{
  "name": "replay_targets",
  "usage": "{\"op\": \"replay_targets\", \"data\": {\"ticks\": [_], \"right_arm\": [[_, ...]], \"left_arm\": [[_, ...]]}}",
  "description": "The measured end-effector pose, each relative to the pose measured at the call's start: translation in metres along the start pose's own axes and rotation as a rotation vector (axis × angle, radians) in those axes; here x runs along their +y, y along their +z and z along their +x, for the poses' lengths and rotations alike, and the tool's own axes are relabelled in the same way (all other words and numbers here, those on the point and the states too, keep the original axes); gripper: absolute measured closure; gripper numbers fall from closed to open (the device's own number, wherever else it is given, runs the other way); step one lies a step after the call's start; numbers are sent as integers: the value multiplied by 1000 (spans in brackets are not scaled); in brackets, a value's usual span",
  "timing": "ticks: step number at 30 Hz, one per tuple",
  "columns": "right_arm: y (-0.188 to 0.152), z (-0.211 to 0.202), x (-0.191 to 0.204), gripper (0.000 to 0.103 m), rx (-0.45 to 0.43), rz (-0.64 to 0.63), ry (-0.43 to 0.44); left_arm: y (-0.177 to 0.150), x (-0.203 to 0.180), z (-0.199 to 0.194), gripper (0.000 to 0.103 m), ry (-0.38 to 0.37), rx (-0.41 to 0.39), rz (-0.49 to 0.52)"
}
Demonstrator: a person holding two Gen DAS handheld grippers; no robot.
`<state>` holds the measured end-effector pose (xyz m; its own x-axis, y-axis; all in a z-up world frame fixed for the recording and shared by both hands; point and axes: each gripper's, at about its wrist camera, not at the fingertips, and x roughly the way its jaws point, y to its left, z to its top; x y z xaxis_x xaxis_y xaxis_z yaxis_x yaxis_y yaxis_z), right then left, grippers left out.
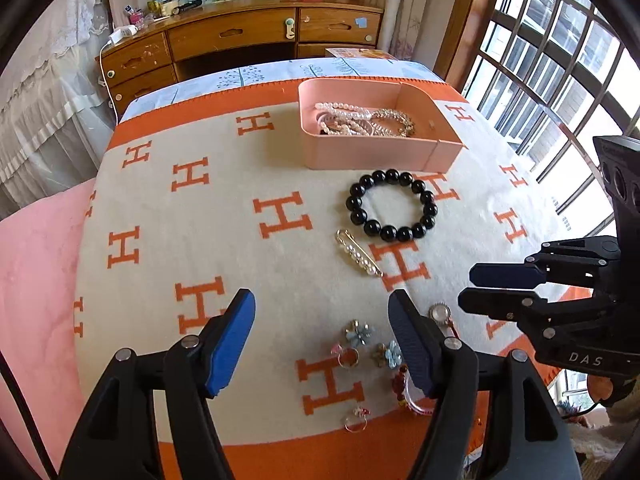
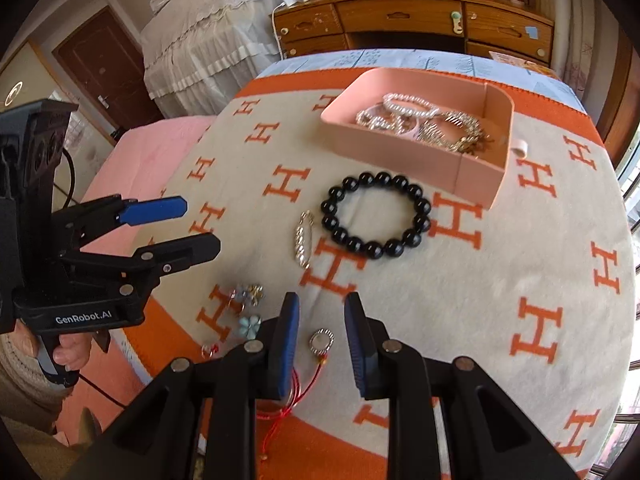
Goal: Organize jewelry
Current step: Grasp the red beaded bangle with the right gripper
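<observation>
A pink tray (image 1: pixel 372 156) (image 2: pixel 404 156) at the back of the table holds pearl and gold chains. In front of it lie a black bead bracelet (image 1: pixel 394 208) (image 2: pixel 376 216) and a pearl pin (image 1: pixel 359 258) (image 2: pixel 303 242). Near the front edge lie flower rings (image 1: pixel 357 333) (image 2: pixel 249 296) and a round pendant on a red cord (image 1: pixel 440 314) (image 2: pixel 321 340). My left gripper (image 1: pixel 322 312) (image 2: pixel 196 222) is open and empty above the rings. My right gripper (image 2: pixel 322 308) (image 1: pixel 466 284) is open, with the pendant between its fingers.
The table is covered by an orange and cream H-pattern blanket (image 1: pixel 224 216). A pink cloth (image 1: pixel 36 280) lies on the left. A wooden desk with drawers (image 1: pixel 240 36) stands behind, and a barred window (image 1: pixel 552 64) is on the right.
</observation>
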<state>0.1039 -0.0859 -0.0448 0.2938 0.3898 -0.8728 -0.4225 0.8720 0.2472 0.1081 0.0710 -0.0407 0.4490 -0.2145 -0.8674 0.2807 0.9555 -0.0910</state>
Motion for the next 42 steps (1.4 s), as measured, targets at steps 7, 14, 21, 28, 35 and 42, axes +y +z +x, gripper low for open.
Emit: {"op": "replay_targets", "data": {"ticks": [7,14,21,28,35,42], "right_arm": [[-25,21,27,79,96,-132,-27],[-30,35,40,79,118,-217,-50],[-38,39,51,87,112,-331,-134],[-40,25,12,97,75,-168,-127],[-55,3,-42,97,-7,80,-79],[-72,-4,-50,97,-68,148,-27]], "left_arm": [[-39,-4,2,35,0,30,31],[-57,3,7,35,-9,58,5],[-58,4,13,35,-15,72,10],[-56,-4,17,35,-33,80,59],[-76,-3,2,35,-66,72,93],[-98,-4,10,35,-62,131,47]]}}
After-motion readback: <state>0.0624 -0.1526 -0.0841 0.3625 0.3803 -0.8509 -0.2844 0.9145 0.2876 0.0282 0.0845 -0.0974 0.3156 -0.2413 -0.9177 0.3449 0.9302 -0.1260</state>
